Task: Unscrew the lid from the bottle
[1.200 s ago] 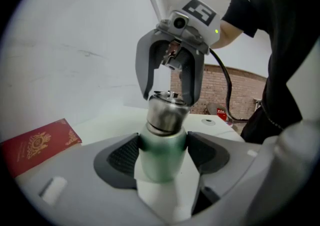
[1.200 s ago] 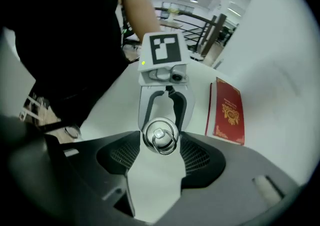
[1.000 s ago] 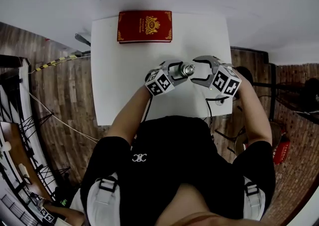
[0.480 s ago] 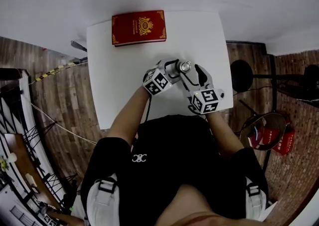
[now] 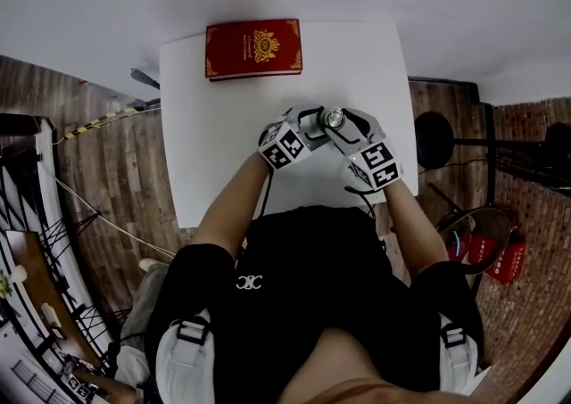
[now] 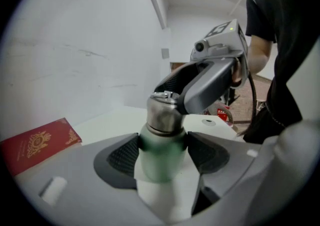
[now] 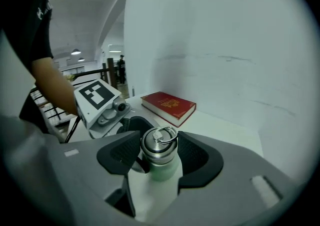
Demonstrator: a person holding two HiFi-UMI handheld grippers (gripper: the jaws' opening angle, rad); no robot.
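- Left gripper (image 6: 161, 157) comes in from the person's left, its marker cube facing up in the head view. It's clenched on the green body of the bottle (image 6: 160, 150) — both dark pads (image 6: 119, 156) sit flat against its sides.
- Right gripper (image 7: 160, 151) reaches in from the lower right of the head view, angled up and left toward the bottle top. In the left gripper view it slants down onto the lid from the right.
- Its jaws have just been closing, with the steel lid (image 7: 159, 146) between them. The pads look to be touching it on both sides, so I'd call that grasping the lid.
- The bottle stands upright on the white worktop (image 5: 214, 144), about mid-table, right between the two grippers. The lid is still on, with its wire ring (image 7: 166, 134) on top.
- Both forearms — left (image 5: 234, 202) and right (image 5: 412, 224) — stretch forward from the body and converge on the bottle.
- Count: one bottle, one lid, two grippers, and one red book (image 5: 254, 48) with gold print.
- The book lies flat at the far edge of the worktop, well apart from the bottle.
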